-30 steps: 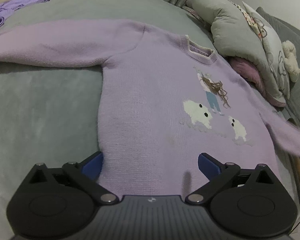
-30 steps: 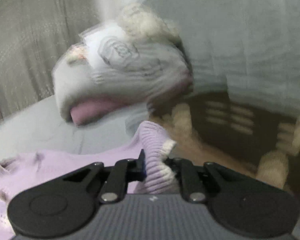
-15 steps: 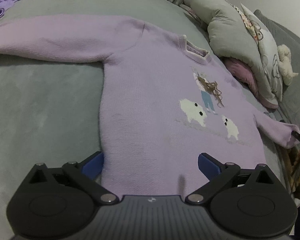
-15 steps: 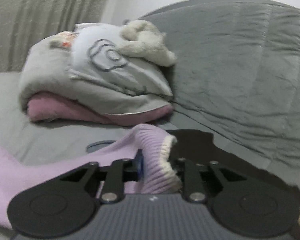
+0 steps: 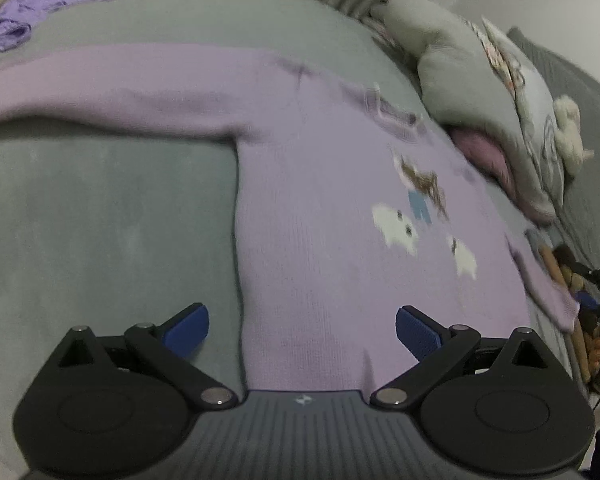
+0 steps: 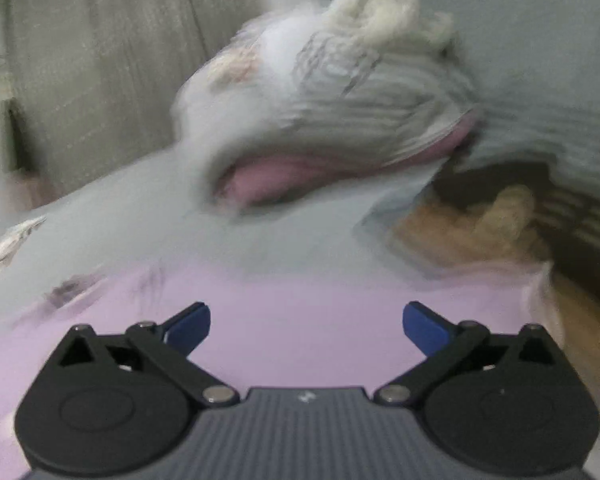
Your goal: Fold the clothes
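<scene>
A lilac sweater [image 5: 320,208] with a knitted girl and white sheep lies face up on the grey bed [image 5: 100,220], its sleeves spread out. My left gripper [image 5: 302,326] hovers open over the hem, and its fingers touch no cloth. The sweater's right sleeve [image 6: 300,308] lies flat under my right gripper [image 6: 306,322]. Its jaws are opening wide and nothing is pinched between them. The pale cuff [image 6: 540,292] rests at the bed's edge. The right wrist view is blurred.
A stack of grey and pink pillows [image 5: 480,80] with a small plush toy [image 5: 568,120] sits beyond the collar. A crumpled purple garment [image 5: 40,4] lies at the far left. Brown objects [image 6: 460,232] fill the gap beside the bed's right edge.
My right gripper was shut on the sleeve cuff and has let it go, its jaws swinging wide. It dropped lower and the sleeve now lies flat. The left gripper shifted slightly.
</scene>
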The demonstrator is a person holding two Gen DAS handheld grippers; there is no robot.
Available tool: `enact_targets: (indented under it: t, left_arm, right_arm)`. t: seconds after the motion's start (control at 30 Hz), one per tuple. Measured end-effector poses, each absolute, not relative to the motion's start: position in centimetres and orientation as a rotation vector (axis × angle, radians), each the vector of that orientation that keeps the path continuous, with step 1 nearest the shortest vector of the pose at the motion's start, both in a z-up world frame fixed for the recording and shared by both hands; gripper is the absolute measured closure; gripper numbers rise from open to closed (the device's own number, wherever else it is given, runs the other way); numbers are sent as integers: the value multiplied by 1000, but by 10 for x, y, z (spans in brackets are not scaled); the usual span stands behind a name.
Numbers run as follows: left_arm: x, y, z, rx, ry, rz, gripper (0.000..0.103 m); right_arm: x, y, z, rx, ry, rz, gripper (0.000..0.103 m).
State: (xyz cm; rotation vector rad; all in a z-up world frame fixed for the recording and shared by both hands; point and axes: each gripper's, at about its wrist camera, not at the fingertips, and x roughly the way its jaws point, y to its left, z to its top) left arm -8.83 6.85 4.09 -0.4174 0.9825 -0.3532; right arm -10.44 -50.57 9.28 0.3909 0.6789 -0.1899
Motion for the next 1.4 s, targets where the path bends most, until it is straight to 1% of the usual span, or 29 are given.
enact_targets:
  t: [0.03, 0.2, 0.27, 0.37, 0.43, 0.5, 0.53, 0.57, 0.6, 0.63, 0.77, 0.8, 0.83, 0.87, 0.9, 0.93, 0.97, 1.0, 1.03, 1.07, 1.33, 1.37, 1.4]
  left_arm:
    - [-91, 68, 38, -410, 989, -357, 4]
    - [-107, 67, 33, -374, 980, -404, 4]
    - [-109, 68, 34, -391, 986, -406, 4]
    - [-111, 58, 34, -374, 985, -401, 4]
    - [-112, 49, 34, -340, 977, -392, 4]
    - [-113, 42, 34, -318, 970, -387, 4]
    - [-114, 40, 34, -316, 967, -387, 4]
    - [-114, 38, 34, -314, 964, -388, 4]
    - [-114, 38, 34, -319, 964, -387, 4]
    - [-114, 40, 34, -331, 963, -387, 4]
    - [-114, 45, 33, -378, 959, -384, 7]
    - [-114, 45, 33, -385, 959, -384, 10]
    - [-114, 45, 33, -388, 955, -383, 12]
    - [-114, 46, 32, -389, 952, -382, 21]
    - [-114, 47, 32, -394, 948, -381, 34]
    - [-113, 50, 32, -412, 945, -381, 44]
    - [-112, 53, 32, -432, 946, -385, 62]
    - [-111, 55, 32, -453, 948, -390, 78]
    - [-110, 60, 32, -501, 952, -401, 82]
    - [-108, 66, 33, -556, 958, -412, 84]
    - [-113, 76, 65, -618, 894, -460, 87]
    - [-113, 78, 69, -623, 891, -463, 87]
    - [-115, 81, 75, -626, 879, -465, 90]
  right_arm:
    - [-111, -494, 82, 436, 729, -116, 0]
    - [-145, -469, 49, 567, 828, 77, 0]
    - [-172, -457, 35, 611, 865, 137, 0]
    - [-185, -440, 31, 579, 860, 189, 0]
    - [-190, -426, 28, 509, 854, 205, 0]
    - [-189, -422, 30, 472, 849, 205, 10]
    - [-189, -419, 30, 465, 850, 213, 31]
    - [-189, -417, 30, 458, 851, 222, 56]
    - [-189, -415, 29, 456, 854, 228, 64]
    - [-189, -414, 27, 460, 856, 230, 66]
    - [-192, -415, 26, 459, 846, 243, 67]
    - [-191, -416, 26, 459, 845, 243, 68]
    - [-191, -414, 27, 449, 843, 244, 75]
    - [-191, -411, 27, 426, 842, 247, 86]
    - [-189, -407, 27, 405, 840, 249, 88]
    - [-188, -403, 26, 391, 838, 249, 90]
    - [-187, -401, 26, 378, 837, 246, 91]
    - [-187, -397, 28, 347, 832, 239, 91]
    - [-186, -395, 32, 331, 823, 239, 91]
    - [-187, -397, 36, 330, 813, 241, 91]
    - [-201, -404, 77, 343, 691, 294, 91]
    - [-203, -404, 82, 346, 679, 301, 92]
    - [-204, -404, 86, 343, 667, 307, 92]
